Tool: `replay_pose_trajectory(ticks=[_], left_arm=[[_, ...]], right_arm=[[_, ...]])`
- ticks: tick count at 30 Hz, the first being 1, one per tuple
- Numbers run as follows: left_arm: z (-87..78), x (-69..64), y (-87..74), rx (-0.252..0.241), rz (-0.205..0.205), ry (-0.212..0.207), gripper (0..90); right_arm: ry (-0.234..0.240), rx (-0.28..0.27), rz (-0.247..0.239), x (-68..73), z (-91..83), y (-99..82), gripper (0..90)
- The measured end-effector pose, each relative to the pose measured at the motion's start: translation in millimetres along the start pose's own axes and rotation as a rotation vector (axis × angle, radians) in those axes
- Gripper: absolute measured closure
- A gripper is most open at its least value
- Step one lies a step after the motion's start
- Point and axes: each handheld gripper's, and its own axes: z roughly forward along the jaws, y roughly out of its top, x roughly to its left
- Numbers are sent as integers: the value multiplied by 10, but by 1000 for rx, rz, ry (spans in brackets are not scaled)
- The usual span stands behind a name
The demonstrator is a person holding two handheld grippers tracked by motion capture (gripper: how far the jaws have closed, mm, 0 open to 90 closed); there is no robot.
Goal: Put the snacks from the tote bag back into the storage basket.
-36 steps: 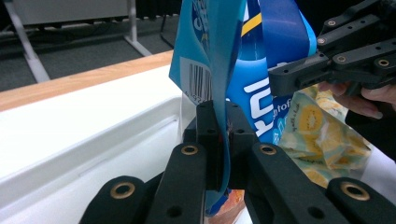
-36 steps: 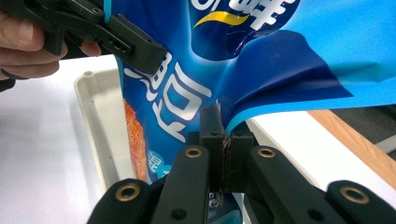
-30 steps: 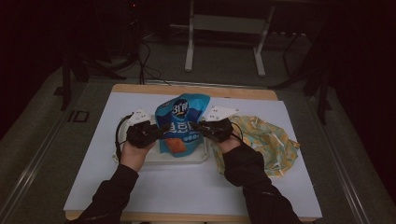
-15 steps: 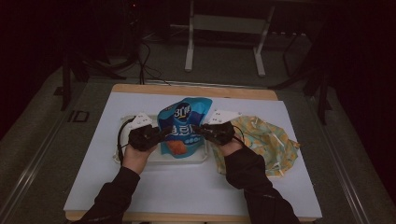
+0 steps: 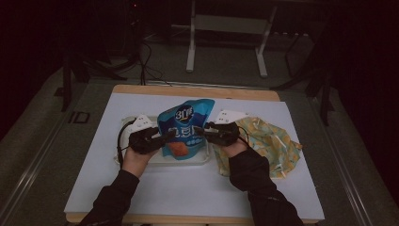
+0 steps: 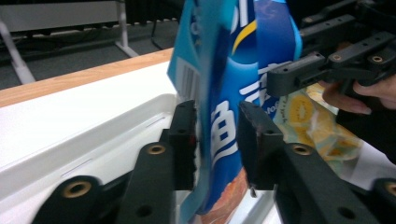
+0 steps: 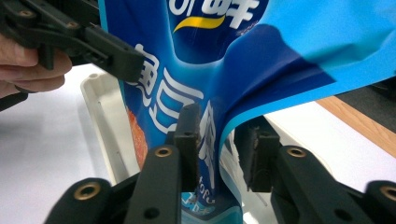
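A blue snack bag (image 5: 186, 127) stands upright in a white tray (image 5: 188, 162) at mid table. My left gripper (image 5: 164, 137) holds its left edge and my right gripper (image 5: 200, 132) its right edge. In the left gripper view the bag (image 6: 229, 130) fills the narrow gap of my left gripper (image 6: 217, 140), and the other gripper (image 6: 289, 74) clamps the far edge. In the right gripper view a folded edge of the bag (image 7: 187, 70) sits in my right gripper (image 7: 217, 140), jaws close together; the tray wall (image 7: 100, 107) is behind.
A yellow-and-teal patterned cloth bag (image 5: 268, 141) lies crumpled to the right of the tray, under my right forearm. A white mat (image 5: 188, 197) covers the wooden table. Frame legs and cables stand on the dark floor beyond the far edge.
The bag has gone from leaning left to standing more upright over the tray, and both grippers have shifted slightly with it while keeping their hold.
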Motion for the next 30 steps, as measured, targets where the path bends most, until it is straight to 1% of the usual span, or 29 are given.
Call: replay_pose_trajectory(ticks=[2,3,4,5,6,8,10,11,12,13,14,15,16,18,19,22,23,24,25,28,30], left_arm=[[4,-11,1,11,8,5,600],[8,-13,-1,13,3,6,574],[15,-6,-2,20,-7,-4,522],[15,-6,-2,20,-7,-4,498],[28,6,-10,28,-29,-21,460],[36,9,-22,28,-31,-36,418],[37,9,-33,24,-31,-66,328],[42,11,-37,28,-20,-113,276],[43,7,-34,34,-19,-111,187],[40,7,-36,29,-19,-113,176],[35,12,-37,29,-16,-124,175],[33,14,-35,32,-11,-129,128],[31,19,-35,34,-11,-129,96],[27,38,-44,19,-25,-141,65],[25,46,-47,16,-28,-137,17],[3,61,-59,-10,-40,-112,14],[-2,65,-60,-15,-44,-112,14],[-6,67,-62,-19,-46,-99,14],[-13,69,-67,-21,-47,-97,14],[-26,65,-94,-23,-49,-110,14],[-33,48,-118,-10,-40,-102,14]], right_arm=[[-1,-2,1,2,-7,10,623],[1,2,-2,0,-10,15,597],[2,5,-5,4,-12,19,557],[2,5,-5,4,-12,19,557],[5,11,-8,6,-15,26,483],[13,9,-4,1,-19,29,444],[15,6,-4,-2,-27,32,396],[19,4,-8,-5,-28,33,372],[24,2,-12,-2,-34,35,338],[25,3,-13,-2,-36,37,310],[36,3,-6,-6,-38,39,286],[51,0,-1,-15,-41,39,241],[50,-1,-1,-17,-44,39,220],[28,0,4,-20,-50,29,185],[25,9,-10,-20,-50,23,158],[28,25,-15,-30,-62,8,160],[23,27,-24,-34,-73,4,160],[24,28,-20,-37,-82,2,160],[24,28,-19,-46,-93,-2,160],[18,28,-12,-57,-138,-8,160],[13,33,-16,-63,-168,-19,160]])
